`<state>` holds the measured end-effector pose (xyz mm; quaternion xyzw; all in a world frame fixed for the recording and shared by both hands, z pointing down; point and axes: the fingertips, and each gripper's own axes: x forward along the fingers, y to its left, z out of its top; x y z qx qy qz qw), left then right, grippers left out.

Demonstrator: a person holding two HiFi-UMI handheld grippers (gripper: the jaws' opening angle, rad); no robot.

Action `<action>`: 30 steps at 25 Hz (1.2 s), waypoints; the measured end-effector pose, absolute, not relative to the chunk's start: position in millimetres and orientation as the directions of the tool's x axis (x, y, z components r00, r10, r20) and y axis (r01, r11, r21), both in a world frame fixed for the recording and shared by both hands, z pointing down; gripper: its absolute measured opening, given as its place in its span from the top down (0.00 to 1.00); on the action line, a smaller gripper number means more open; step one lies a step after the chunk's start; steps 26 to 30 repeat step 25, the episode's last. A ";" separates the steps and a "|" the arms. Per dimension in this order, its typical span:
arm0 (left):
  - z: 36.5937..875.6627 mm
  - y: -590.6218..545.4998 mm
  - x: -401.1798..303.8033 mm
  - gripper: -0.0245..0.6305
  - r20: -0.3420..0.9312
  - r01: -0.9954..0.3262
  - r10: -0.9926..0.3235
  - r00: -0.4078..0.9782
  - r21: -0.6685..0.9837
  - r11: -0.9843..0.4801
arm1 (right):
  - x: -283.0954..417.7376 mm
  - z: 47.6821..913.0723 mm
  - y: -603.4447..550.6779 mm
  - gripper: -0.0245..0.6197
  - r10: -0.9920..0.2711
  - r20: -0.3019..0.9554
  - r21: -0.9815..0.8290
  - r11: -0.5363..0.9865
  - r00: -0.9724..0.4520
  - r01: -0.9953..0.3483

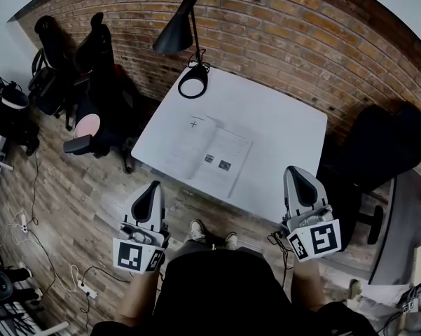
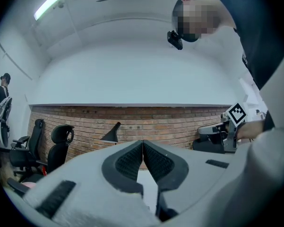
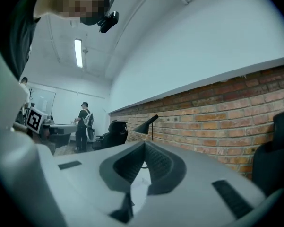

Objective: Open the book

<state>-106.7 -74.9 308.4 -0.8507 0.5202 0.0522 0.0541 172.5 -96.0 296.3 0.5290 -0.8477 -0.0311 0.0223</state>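
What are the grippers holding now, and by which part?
Nothing. The left gripper and right gripper are both shut and empty, short of the open book on the table.

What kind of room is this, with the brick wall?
Probably an office or work studio. A white table with a black desk lamp and an open book stands by the brick wall. Office chairs wait beside it, and cables run over the wooden floor.

A ceiling light strip (image 2: 52,1) high above the left gripper (image 2: 142,142) gives even, soft light; fisheye edges bend and darken.
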 end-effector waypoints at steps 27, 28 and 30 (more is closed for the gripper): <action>309.2 -83.6 -109.9 0.93 -0.148 -0.890 -0.878 0.455 -0.030 -0.455 | 157.0 293.5 -101.5 0.94 -0.897 0.002 0.166 0.436 -0.442 -0.884; 309.2 -83.6 -109.9 0.93 -0.148 -0.890 -0.878 0.455 -0.030 -0.455 | 157.0 293.5 -101.5 0.94 -0.897 0.002 0.166 0.436 -0.442 -0.884; 309.2 -83.6 -109.9 0.93 -0.148 -0.890 -0.878 0.455 -0.030 -0.455 | 157.0 293.5 -101.5 0.94 -0.897 0.002 0.166 0.436 -0.442 -0.884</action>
